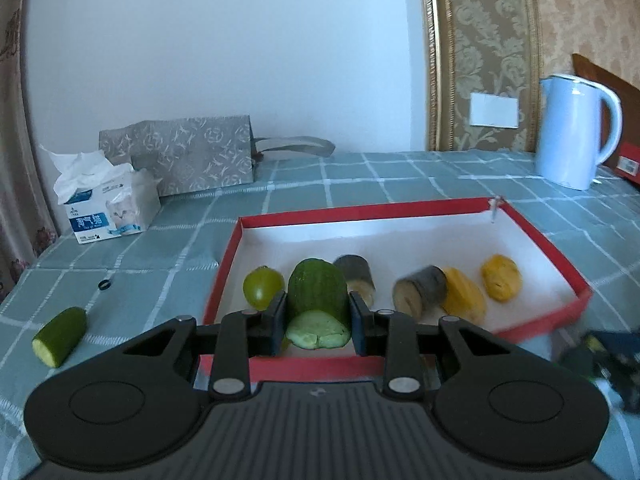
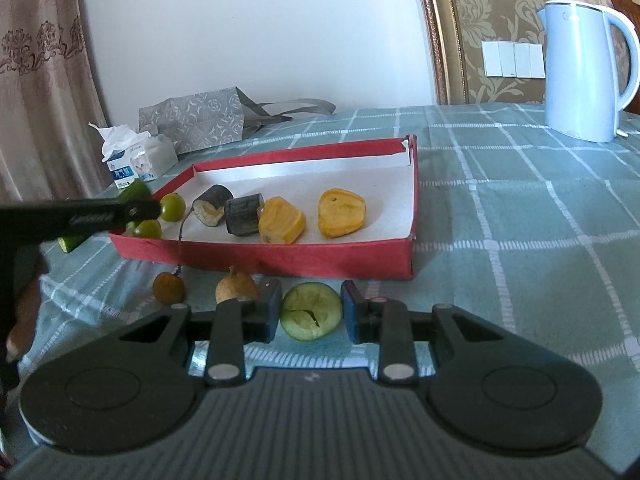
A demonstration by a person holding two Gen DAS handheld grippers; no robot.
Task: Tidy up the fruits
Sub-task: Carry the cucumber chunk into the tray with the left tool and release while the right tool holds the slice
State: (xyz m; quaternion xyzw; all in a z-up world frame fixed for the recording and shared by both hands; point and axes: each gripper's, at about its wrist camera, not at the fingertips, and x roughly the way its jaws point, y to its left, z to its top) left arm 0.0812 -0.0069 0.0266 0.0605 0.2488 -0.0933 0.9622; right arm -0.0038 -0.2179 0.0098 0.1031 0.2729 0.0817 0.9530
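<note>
Left gripper (image 1: 318,322) clamps cucumber chunk (image 1: 318,304) over near rim of red tray (image 1: 536,236), poised for drop beside like fruit. Right gripper (image 2: 311,312) straddles cucumber slice (image 2: 311,311) on tablecloth (image 2: 520,220), jaws apart, contact unclear, likely next pick. Tray count: 2 green fruits, 2 dark banana pieces, 2 yellow pieces. Outside tray: 2 brown fruits (image 2: 169,288), 1 more cucumber piece (image 1: 60,336).

I see a worktop (image 2: 500,208) under green checked cloth carrying a red tray (image 2: 280,258), a blue kettle (image 2: 580,68), tissue box (image 1: 108,208), patterned bag (image 1: 188,156), cucumber piece (image 1: 60,336) and two brown fruits (image 2: 169,287).
</note>
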